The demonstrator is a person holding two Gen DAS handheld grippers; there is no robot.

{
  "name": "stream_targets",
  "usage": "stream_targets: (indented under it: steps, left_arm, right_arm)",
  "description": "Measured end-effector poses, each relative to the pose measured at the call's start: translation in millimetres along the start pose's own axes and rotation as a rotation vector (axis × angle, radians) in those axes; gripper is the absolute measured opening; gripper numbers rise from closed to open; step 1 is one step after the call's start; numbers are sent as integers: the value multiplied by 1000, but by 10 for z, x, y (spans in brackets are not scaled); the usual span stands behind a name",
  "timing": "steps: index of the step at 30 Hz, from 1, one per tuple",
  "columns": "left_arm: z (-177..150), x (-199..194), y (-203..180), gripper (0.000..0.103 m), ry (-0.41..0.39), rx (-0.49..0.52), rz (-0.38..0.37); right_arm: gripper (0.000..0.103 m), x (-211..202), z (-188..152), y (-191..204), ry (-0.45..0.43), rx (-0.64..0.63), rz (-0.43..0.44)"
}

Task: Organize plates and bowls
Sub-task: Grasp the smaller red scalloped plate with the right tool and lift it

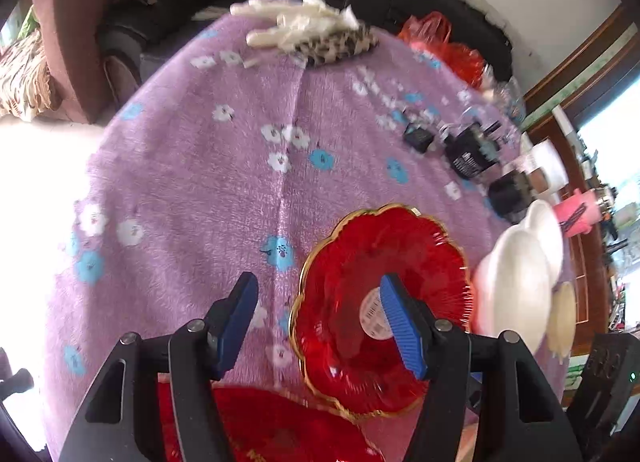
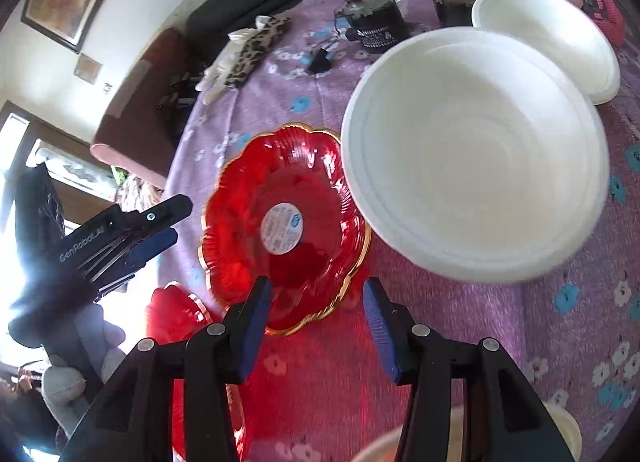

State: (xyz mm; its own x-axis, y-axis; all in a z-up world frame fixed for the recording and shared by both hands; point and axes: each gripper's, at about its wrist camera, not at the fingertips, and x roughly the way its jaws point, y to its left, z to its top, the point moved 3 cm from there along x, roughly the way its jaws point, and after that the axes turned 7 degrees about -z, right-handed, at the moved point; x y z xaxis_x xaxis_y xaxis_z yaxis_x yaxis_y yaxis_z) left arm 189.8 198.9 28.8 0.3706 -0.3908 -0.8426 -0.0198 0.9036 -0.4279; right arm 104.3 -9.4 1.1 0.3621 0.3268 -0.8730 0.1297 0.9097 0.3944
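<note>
Both pairs of blue-padded fingers stand apart and hold nothing. In the left wrist view the left gripper [image 1: 318, 310] fills the lower middle of the frame, and the red scalloped plate [image 1: 360, 262] with a gold rim lies on the purple flowered cloth [image 1: 200, 166] at lower right of centre. Its right finger overlaps the plate's round white label in the picture, while its left finger is over bare cloth to the left of the plate; whether either touches anything cannot be told. A second red dish [image 1: 280, 426] shows at the bottom edge between the finger arms. At right, two white bowls [image 1: 516, 286] sit near the cloth's edge.

In the right wrist view the right gripper [image 2: 316, 310] sits at lower centre, with the red plate's near rim just above and between its fingertips. A large white bowl [image 2: 472, 158] fills the upper right, its edge overlapping the plate's right side. Black boxes [image 2: 376, 30] lie at the top.
</note>
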Motion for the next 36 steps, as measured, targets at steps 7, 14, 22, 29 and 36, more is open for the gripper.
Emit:
stream_targets:
  steps: [7, 14, 22, 29, 36]
  left_arm:
    - [3, 413, -83, 43, 119, 28, 19]
    - [8, 258, -12, 21, 61, 5, 25]
    - [-31, -142, -45, 21, -46, 16, 32]
    - [-312, -749, 27, 21, -144, 3, 25]
    - [-857, -1178, 301, 21, -209, -33, 67]
  right_arm:
    - [48, 263, 67, 8, 23, 29, -27]
    - [20, 189, 78, 54, -56, -24, -50]
    - [20, -111, 57, 302, -148, -113, -35]
    - [20, -429, -129, 569, -187, -202, 18]
    - [20, -499, -570, 776, -135, -272, 89]
